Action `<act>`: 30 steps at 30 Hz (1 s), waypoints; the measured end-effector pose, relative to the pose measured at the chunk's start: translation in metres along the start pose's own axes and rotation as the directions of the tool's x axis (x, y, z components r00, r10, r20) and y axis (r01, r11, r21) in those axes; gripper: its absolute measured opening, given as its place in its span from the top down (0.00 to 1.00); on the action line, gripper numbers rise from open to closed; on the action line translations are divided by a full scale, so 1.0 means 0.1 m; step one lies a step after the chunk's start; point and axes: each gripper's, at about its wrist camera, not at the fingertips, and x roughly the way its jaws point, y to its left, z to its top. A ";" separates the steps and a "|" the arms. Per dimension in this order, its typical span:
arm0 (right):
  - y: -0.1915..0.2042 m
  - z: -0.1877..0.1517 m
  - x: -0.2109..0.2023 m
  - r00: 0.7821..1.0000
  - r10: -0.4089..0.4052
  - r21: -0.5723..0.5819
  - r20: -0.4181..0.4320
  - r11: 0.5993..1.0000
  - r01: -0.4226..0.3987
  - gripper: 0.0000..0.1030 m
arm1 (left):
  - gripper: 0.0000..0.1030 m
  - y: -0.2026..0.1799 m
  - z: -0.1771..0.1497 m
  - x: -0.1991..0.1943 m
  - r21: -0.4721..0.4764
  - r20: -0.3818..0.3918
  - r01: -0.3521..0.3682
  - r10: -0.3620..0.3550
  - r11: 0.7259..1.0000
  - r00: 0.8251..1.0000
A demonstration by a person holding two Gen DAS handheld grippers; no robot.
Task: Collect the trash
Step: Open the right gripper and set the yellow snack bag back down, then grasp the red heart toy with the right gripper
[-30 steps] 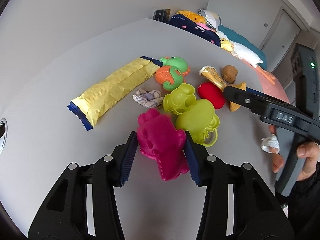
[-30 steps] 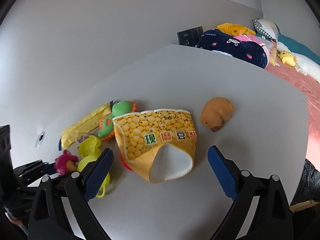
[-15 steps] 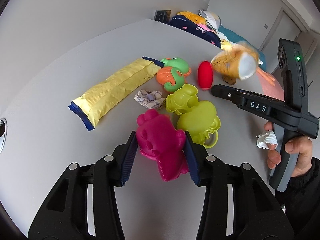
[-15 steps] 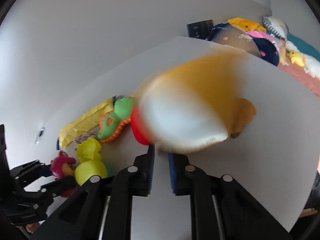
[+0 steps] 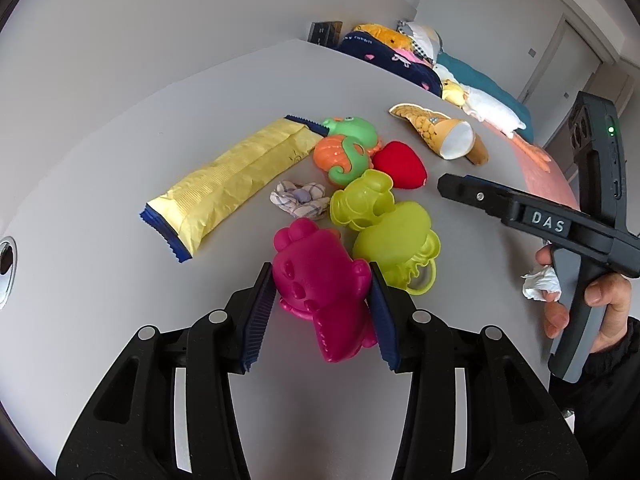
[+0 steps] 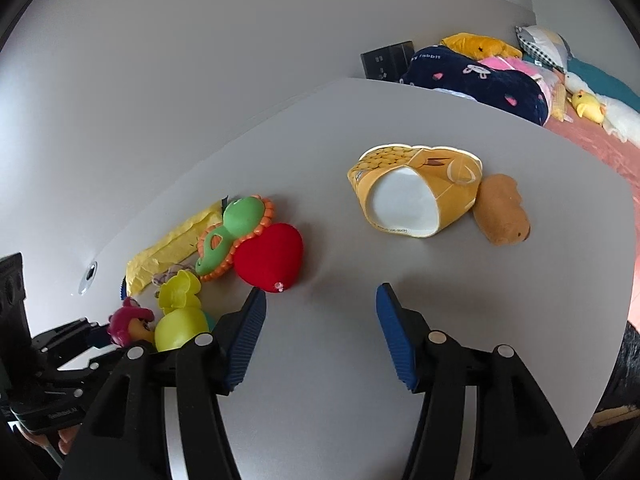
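On the table (image 5: pixel 120 152) we count two yellow-green moulds (image 5: pixel 376 220), one pink mould (image 5: pixel 320 284), one red heart (image 5: pixel 402 164), one seahorse toy (image 5: pixel 348 152), one yellow wrapper (image 5: pixel 232 184) and one crushed corn cup (image 6: pixel 412 196). Our left gripper (image 5: pixel 320 312) clamps the pink mould. Our right gripper (image 6: pixel 320 332), marked "DAS", has just been opening, nothing between its jaws; the cup lies beyond it, touching a brown plush (image 6: pixel 502 210). Only the left view shows white tissue (image 5: pixel 540 284) in the right hand (image 5: pixel 588 300).

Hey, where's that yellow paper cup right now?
The yellow paper cup lies tipped on the table, ahead of the open right gripper, touching the brown plush toy on its right.
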 end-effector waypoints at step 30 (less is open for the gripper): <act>0.32 0.15 0.02 1.000 0.017 -0.071 -0.001 0.997 -0.017 0.53 | 0.56 -0.02 0.07 -0.23 0.026 0.052 -0.026 0.024 0.999 0.998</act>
